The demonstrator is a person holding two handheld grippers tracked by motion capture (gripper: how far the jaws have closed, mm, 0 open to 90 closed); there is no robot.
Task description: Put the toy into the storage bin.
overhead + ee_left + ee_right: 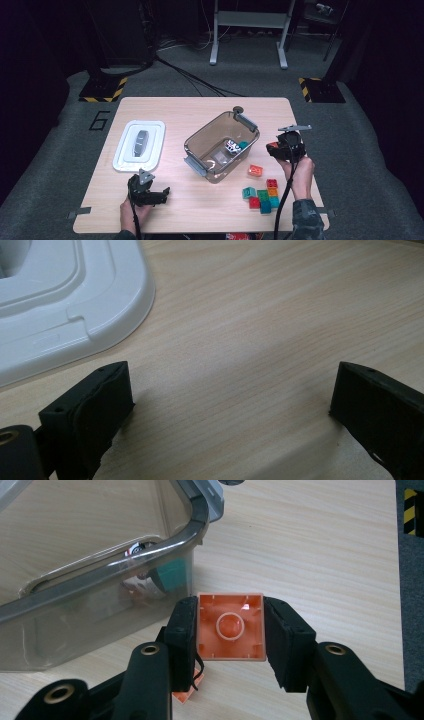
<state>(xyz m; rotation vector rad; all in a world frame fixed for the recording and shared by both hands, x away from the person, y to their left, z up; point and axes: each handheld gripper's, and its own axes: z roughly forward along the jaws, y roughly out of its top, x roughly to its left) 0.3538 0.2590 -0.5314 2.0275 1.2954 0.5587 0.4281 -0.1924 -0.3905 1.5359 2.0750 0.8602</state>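
Orange block (230, 626) pinched by my right hand-held gripper (230, 630), just right of the clear bin (200, 131); left hand-held gripper (230, 405) spread over the bench (260, 315). Risk: I clip the bin's rim, dislodging the block.

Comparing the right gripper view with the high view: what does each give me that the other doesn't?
Right gripper view alone: the hollow underside of the orange block, open side to the camera, with both pads pressed on its sides, and another orange block on the table below.

High view alone: the white lid at the left, the left gripper open near the front edge, and the cluster of coloured blocks in front of the right gripper.

Both: the clear bin with a teal piece inside, on the wooden table.
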